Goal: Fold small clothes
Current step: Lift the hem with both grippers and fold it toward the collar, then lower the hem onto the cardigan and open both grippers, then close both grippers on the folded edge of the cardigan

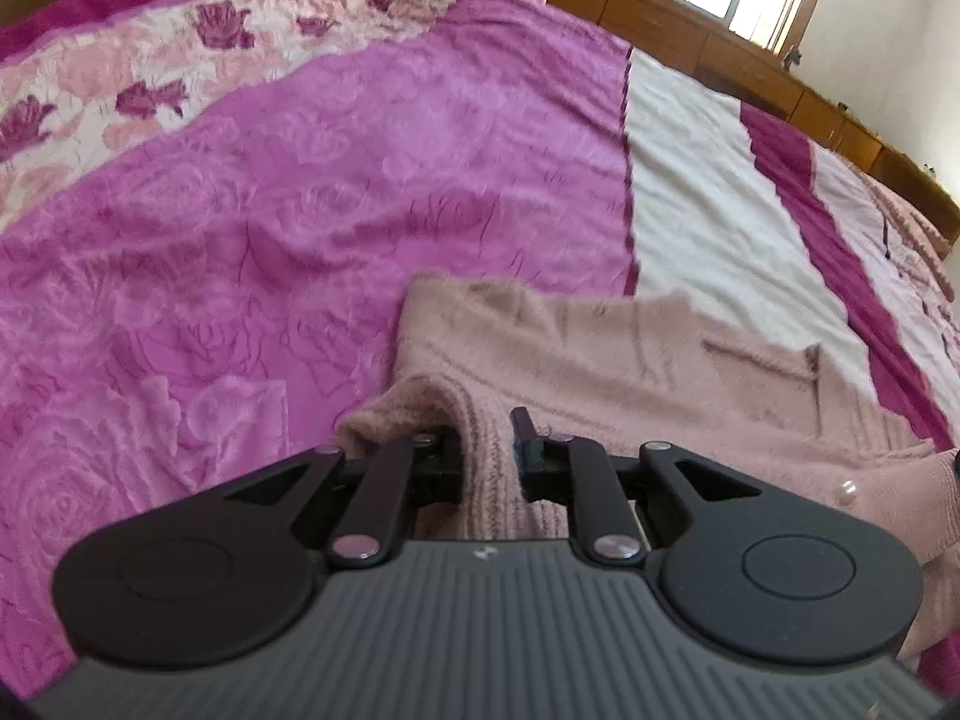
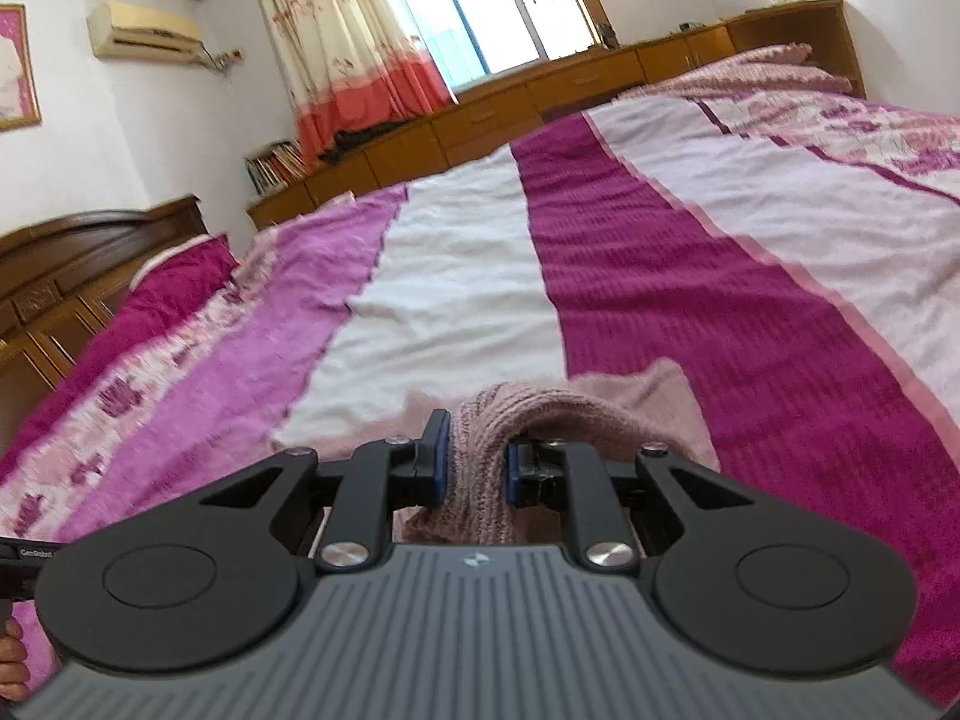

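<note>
A pale pink fuzzy knit cardigan (image 1: 600,354) with pearl buttons lies partly spread on the bed, its ribbed hem bunched toward me. My left gripper (image 1: 487,456) is shut on a fold of that ribbed edge, which passes between the black fingers. In the right wrist view the same pink cardigan (image 2: 636,396) humps up over the bedspread, and my right gripper (image 2: 474,450) is shut on a thick roll of its ribbed knit between the blue pads. The rest of the garment under both grippers is hidden.
The bed (image 1: 300,192) is covered by a magenta, white and rose-patterned blanket. Wooden cabinets (image 2: 540,96) run along the far side under a window with curtains (image 2: 360,48). A wooden headboard (image 2: 78,252) stands at the left. A hand (image 2: 12,660) shows at the lower left.
</note>
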The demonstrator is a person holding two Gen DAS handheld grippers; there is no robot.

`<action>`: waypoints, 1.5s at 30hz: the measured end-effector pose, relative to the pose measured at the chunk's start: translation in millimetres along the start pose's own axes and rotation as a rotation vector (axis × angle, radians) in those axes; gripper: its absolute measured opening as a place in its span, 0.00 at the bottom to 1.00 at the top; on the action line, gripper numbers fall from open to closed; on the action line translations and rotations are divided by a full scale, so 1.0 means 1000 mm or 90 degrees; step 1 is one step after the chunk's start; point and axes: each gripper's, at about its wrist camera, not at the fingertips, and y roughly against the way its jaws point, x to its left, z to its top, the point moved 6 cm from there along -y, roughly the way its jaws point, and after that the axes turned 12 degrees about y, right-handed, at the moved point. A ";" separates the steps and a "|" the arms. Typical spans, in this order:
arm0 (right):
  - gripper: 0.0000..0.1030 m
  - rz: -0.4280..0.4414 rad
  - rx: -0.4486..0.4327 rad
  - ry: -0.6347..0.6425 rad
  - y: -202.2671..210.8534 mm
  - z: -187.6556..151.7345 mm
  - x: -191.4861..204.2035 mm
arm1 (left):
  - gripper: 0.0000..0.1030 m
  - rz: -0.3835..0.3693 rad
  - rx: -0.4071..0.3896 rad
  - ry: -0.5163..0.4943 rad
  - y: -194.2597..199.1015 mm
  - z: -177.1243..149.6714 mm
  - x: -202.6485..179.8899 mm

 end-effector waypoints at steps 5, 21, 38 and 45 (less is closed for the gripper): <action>0.29 0.000 0.054 -0.030 -0.019 -0.026 -0.011 | 0.16 -0.017 0.004 0.001 -0.002 -0.002 0.005; 0.67 0.013 0.057 -0.040 0.023 -0.036 -0.006 | 0.33 -0.021 0.011 -0.003 0.031 -0.010 0.015; 0.72 0.000 0.055 -0.112 0.089 -0.052 -0.021 | 0.40 -0.028 -0.001 -0.007 0.081 -0.029 0.029; 0.72 0.012 0.066 -0.121 0.087 -0.055 -0.018 | 0.40 -0.035 0.003 -0.003 0.083 -0.034 0.027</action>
